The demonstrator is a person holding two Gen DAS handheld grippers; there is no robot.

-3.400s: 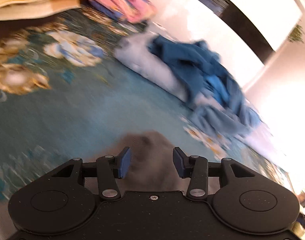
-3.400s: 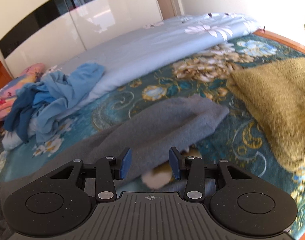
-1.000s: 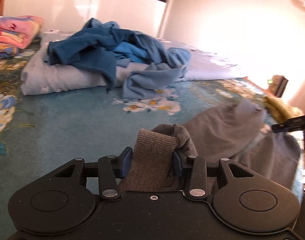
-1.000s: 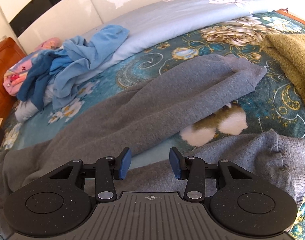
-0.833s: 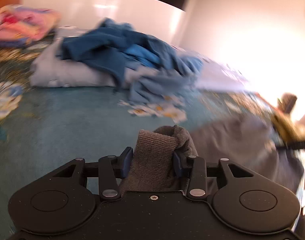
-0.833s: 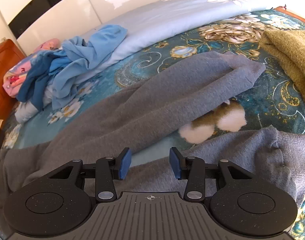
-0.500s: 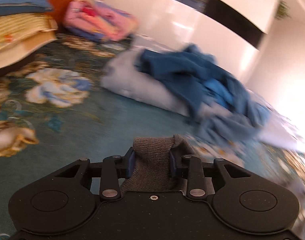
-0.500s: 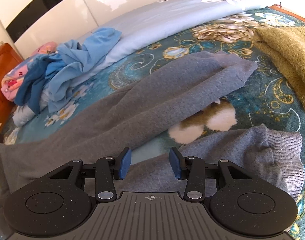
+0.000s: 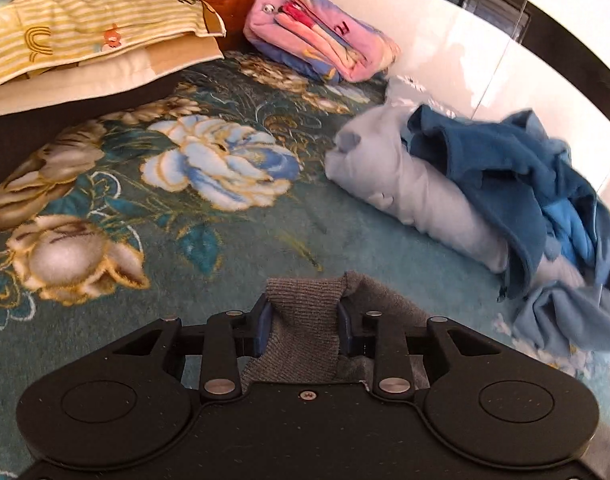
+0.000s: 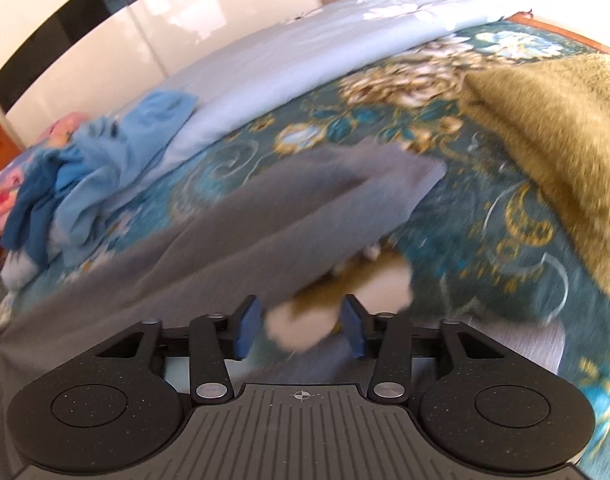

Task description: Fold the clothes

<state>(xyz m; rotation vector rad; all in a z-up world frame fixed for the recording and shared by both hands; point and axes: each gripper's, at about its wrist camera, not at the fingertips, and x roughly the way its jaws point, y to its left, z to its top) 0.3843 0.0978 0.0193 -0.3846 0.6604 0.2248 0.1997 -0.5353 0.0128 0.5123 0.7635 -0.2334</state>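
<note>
Risk: the left gripper (image 9: pixel 303 326) has only a bunched ribbed hem of the grey garment (image 10: pixel 265 216) pinched between its jaws, so a hard tug could slip the knit out. Dragging could also crease the cloth or snag it on the blue clothes pile (image 9: pixel 545 200) by the bed's far edge. The right gripper (image 10: pixel 301 328) has its jaws wide apart with nothing between them, so one end goes unsteadied. The garment is soft grey knit, stretched long across the middle of the floral bedspread (image 9: pixel 185 208), partly doubled over, with the mustard blanket (image 10: pixel 553 136) near its far end.
</note>
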